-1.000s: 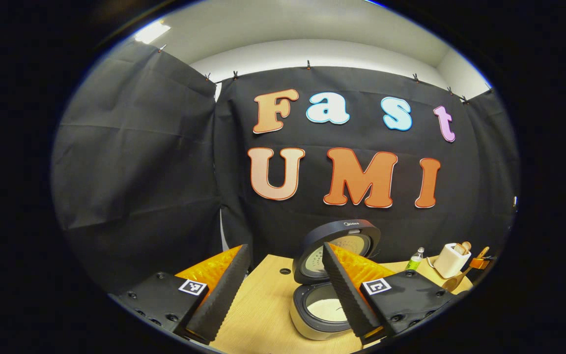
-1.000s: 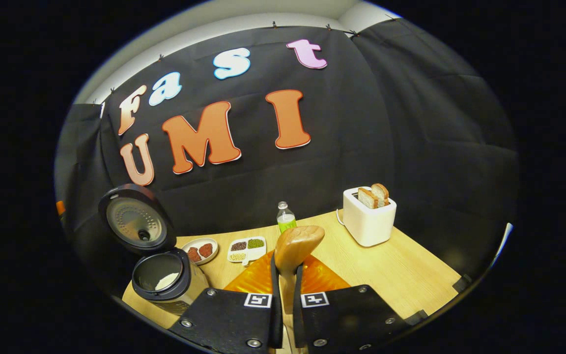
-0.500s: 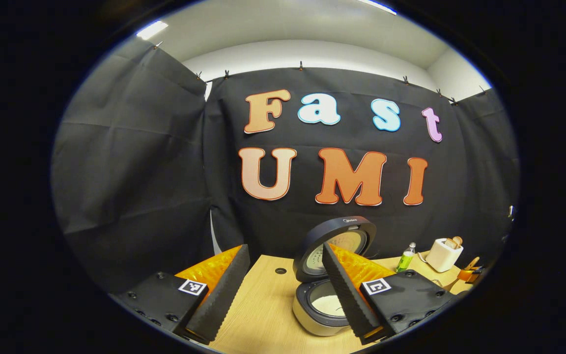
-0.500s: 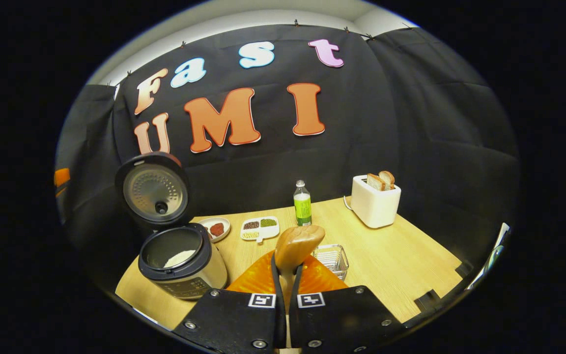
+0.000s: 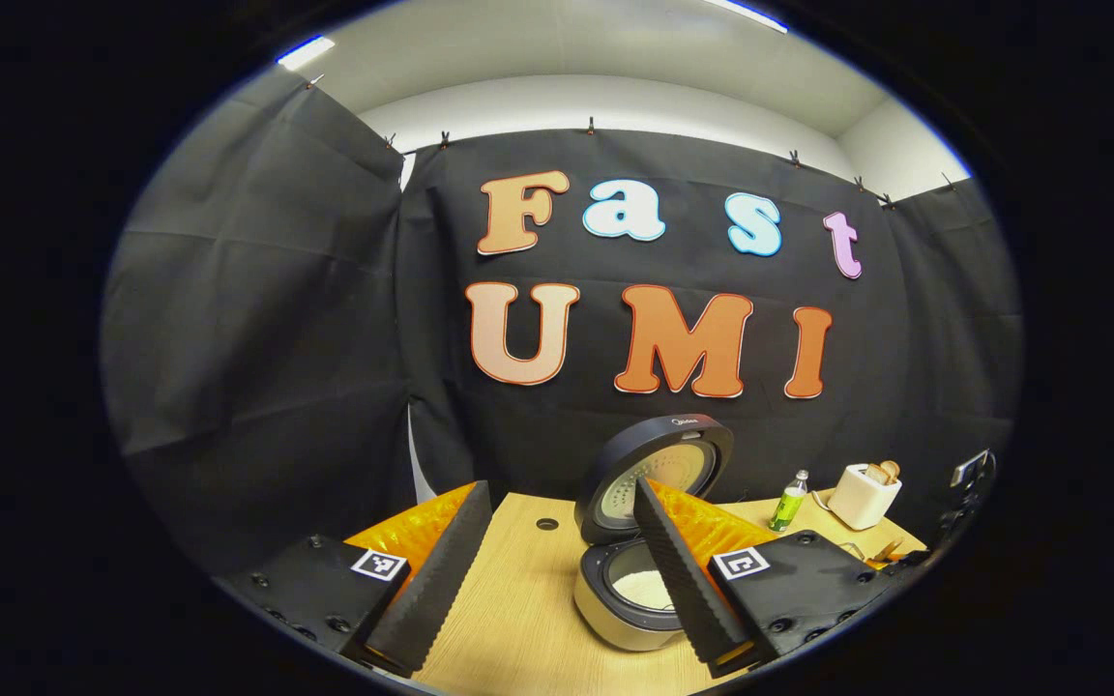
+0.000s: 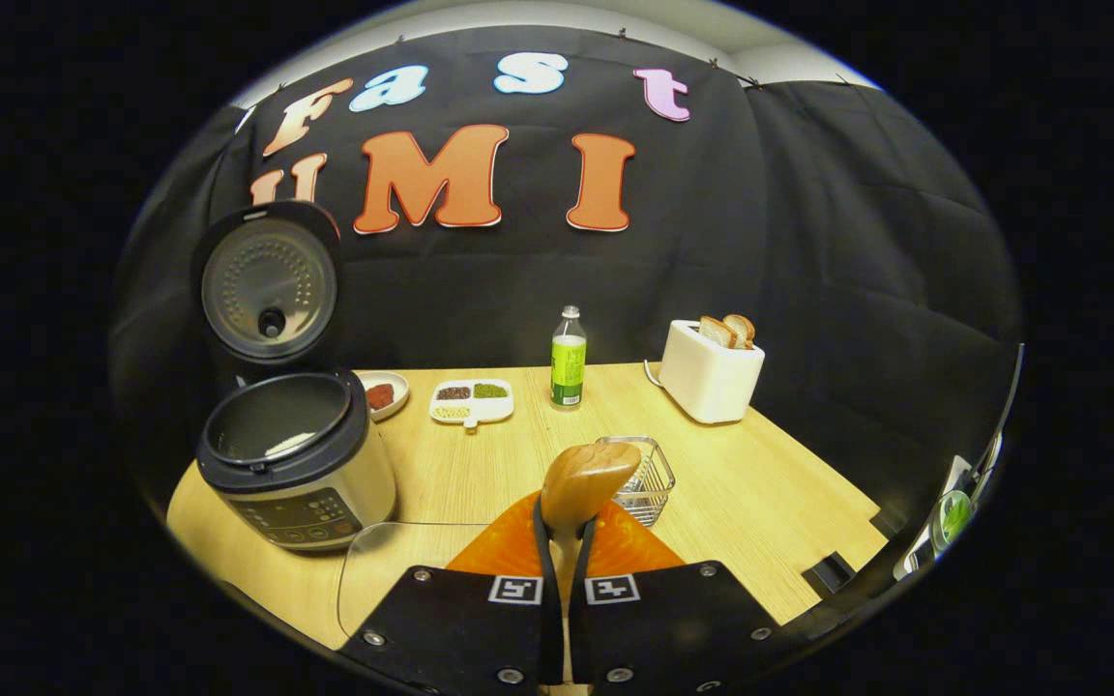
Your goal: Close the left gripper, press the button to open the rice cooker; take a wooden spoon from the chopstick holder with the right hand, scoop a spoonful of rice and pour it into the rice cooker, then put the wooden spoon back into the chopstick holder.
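My right gripper (image 6: 563, 527) is shut on the handle of a wooden spoon (image 6: 588, 476), whose bowl hovers just in front of the wire chopstick holder (image 6: 649, 480). To the left stands the rice cooker (image 6: 298, 471) with its lid (image 6: 268, 283) raised and a little white rice in the pot. In the left gripper view my left gripper (image 5: 561, 488) is open and holds nothing. Behind its right finger sits the open rice cooker (image 5: 627, 592), rice showing inside.
A clear glass bowl (image 6: 385, 570) sits near the front table edge beside the cooker. At the back of the wooden table (image 6: 770, 493) are a small plate (image 6: 383, 393), a divided dish (image 6: 472, 400), a green bottle (image 6: 568, 360) and a white toaster (image 6: 710, 373) with bread.
The right gripper with the spoon has tipped down towards the table, bringing the wire holder and glass bowl into view. The left gripper has drawn back a little from the cooker, still open.
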The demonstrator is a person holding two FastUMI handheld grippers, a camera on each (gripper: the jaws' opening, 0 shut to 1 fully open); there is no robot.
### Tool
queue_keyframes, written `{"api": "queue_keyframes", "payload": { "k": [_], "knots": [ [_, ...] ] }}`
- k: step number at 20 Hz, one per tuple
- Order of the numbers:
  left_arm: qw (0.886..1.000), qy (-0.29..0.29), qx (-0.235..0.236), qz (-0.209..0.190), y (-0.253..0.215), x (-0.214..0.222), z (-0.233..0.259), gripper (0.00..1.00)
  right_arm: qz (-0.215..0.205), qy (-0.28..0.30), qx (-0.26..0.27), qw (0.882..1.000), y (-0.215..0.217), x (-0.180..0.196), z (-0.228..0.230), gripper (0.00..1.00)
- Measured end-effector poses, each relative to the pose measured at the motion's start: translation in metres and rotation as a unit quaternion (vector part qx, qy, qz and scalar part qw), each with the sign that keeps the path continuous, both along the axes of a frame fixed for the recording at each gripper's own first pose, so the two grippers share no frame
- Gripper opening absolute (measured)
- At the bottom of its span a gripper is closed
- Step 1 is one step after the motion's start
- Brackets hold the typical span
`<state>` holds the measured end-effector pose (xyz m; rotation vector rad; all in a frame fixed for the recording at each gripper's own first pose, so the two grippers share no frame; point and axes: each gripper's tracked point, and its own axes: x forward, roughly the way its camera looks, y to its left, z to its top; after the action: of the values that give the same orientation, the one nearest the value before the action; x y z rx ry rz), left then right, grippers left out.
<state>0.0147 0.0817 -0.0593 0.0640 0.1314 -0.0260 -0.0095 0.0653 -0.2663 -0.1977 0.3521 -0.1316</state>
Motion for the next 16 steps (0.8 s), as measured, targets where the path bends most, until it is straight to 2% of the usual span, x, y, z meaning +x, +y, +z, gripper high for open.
{"api": "queue_keyframes", "payload": {
  "k": [7, 10, 13, 16],
  "knots": [
    [1.0, 0.009, 0.021, 0.009, 0.011, -0.009, -0.009, 0.98, 0.016, -0.036, -0.016, 0.999, 0.012, 0.011, -0.022, 0.02],
    [1.0, 0.012, 0.013, 0.015, 0.018, -0.011, -0.01, 1.0, 0.018, -0.039, -0.018, 0.999, 0.022, 0.007, -0.028, 0.02],
    [1.0, 0.015, 0.009, 0.02, 0.024, -0.009, -0.012, 0.97, 0.033, -0.023, -0.031, 0.999, 0.033, 0.005, -0.034, 0.02],
    [1.0, 0.018, 0.005, 0.023, 0.028, -0.008, -0.015, 0.97, 0.037, -0.009, 0.003, 0.999, 0.042, 0.0, -0.032, 0.02]
  ]
}}
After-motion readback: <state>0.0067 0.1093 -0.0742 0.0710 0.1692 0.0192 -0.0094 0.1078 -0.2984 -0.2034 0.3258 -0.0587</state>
